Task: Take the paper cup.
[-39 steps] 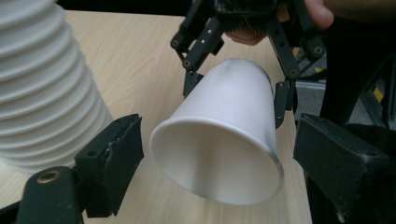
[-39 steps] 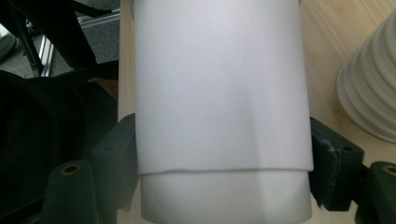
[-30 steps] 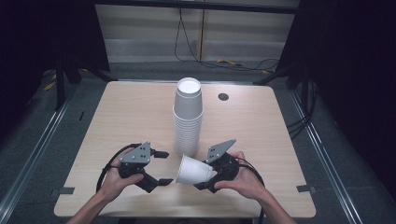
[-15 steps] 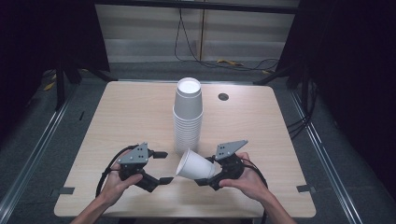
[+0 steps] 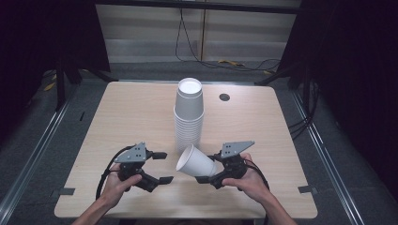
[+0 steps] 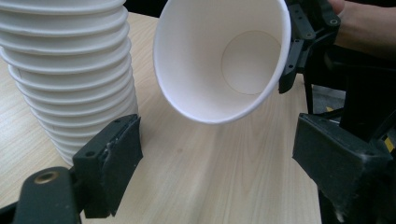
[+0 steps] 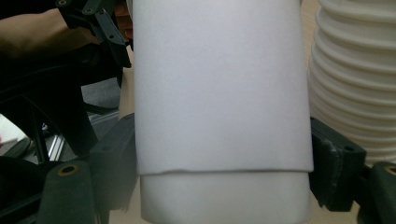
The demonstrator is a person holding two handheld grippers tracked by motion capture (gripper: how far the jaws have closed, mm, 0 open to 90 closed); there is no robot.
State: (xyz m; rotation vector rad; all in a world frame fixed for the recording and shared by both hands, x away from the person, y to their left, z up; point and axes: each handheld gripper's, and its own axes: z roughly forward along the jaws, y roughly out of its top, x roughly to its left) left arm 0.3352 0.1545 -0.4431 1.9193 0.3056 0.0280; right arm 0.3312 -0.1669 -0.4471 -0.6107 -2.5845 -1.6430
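While the right hand-held gripper (image 5: pixel 206 174) stays clamped on the paper cup (image 5: pixel 195 162), the cup lies tilted, mouth leftward, just near of the cup stack (image 5: pixel 189 112); the left hand-held gripper (image 5: pixel 162 167), jaws apart and empty, faces its rim.

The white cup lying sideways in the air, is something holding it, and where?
Yes. The right hand-held gripper holds the white paper cup by its sides near the bottom end, one jaw on each side. The left hand-held gripper holds nothing.

No readable text, labels or numbers anywhere.
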